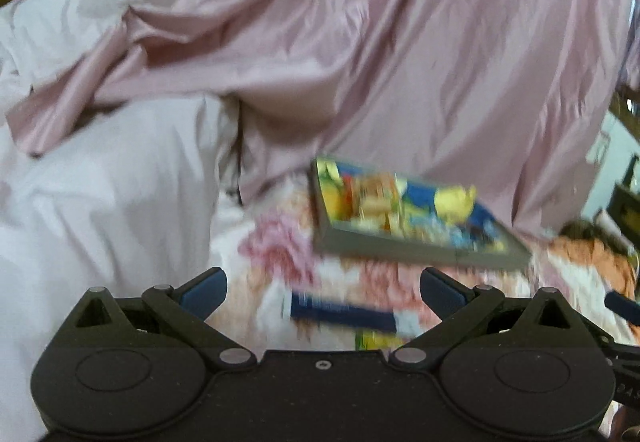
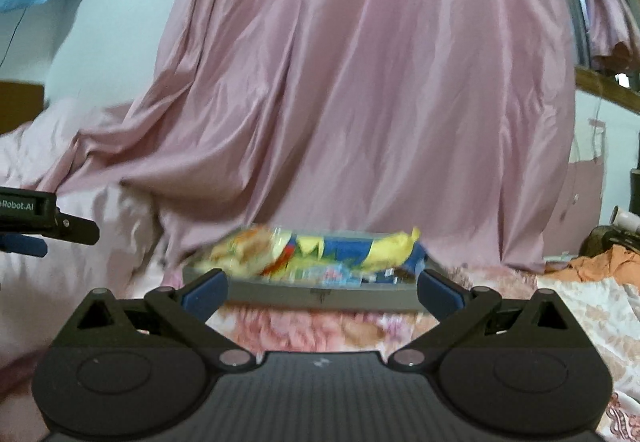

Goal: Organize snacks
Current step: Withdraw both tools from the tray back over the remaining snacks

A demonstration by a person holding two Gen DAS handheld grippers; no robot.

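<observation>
Both the left gripper (image 1: pixel 323 292) and the right gripper (image 2: pixel 322 292) hold their jaws wide and empty above a floral bed (image 1: pixel 276 242), where a grey tray (image 2: pixel 320 296) full of snack packets (image 2: pixel 320 250) rests before a pink curtain (image 2: pixel 360 82).

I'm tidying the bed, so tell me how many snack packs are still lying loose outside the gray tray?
1 that I can tell: a blue-and-yellow snack pack lies on the floral bedspread, in front of the gray tray. Blur or the left gripper may hide others.
</observation>
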